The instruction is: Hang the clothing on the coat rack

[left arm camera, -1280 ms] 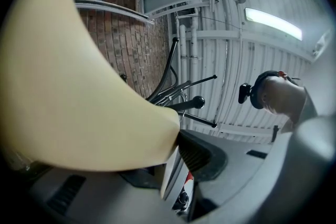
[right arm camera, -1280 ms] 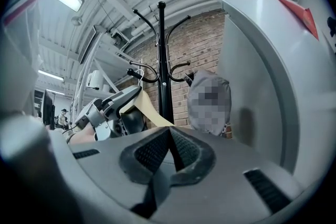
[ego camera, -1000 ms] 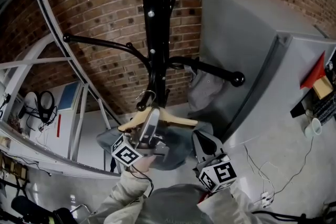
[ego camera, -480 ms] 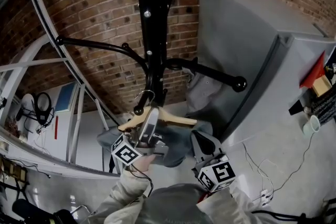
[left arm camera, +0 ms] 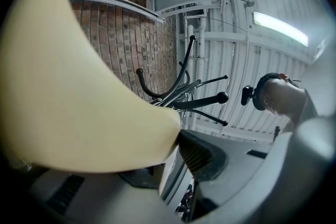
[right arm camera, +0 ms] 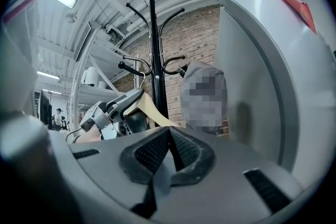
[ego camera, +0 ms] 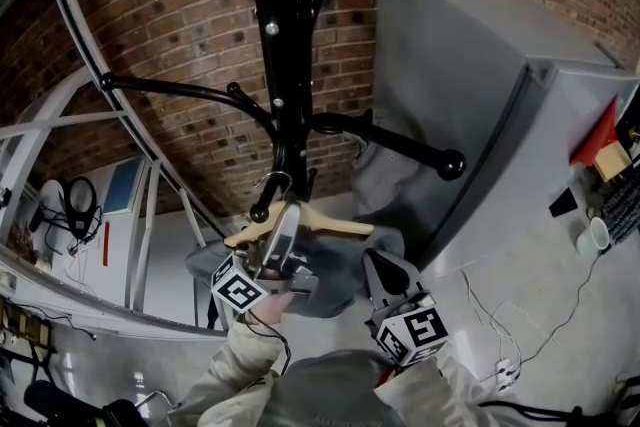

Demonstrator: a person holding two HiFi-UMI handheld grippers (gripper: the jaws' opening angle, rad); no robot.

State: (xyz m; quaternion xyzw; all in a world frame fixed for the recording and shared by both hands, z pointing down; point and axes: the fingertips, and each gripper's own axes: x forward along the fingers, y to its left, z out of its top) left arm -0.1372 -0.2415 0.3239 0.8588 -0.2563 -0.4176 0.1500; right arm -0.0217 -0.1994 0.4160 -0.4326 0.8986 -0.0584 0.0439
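Clothing [ego camera: 338,267], grey, draped, pale wooden hanger [ego camera: 335,224]

Head camera looked forward at the rack [ego camera: 285,65] from close range, with the left gripper [ego camera: 283,227] and right gripper [ego camera: 385,273] at the lower edge. Left gripper camera faced along its jaws, the hanger [left arm camera: 79,102] very near the lens and the rack hooks beyond. Right gripper camera faced the rack and took in the left gripper. All three views shared rack and hanger.
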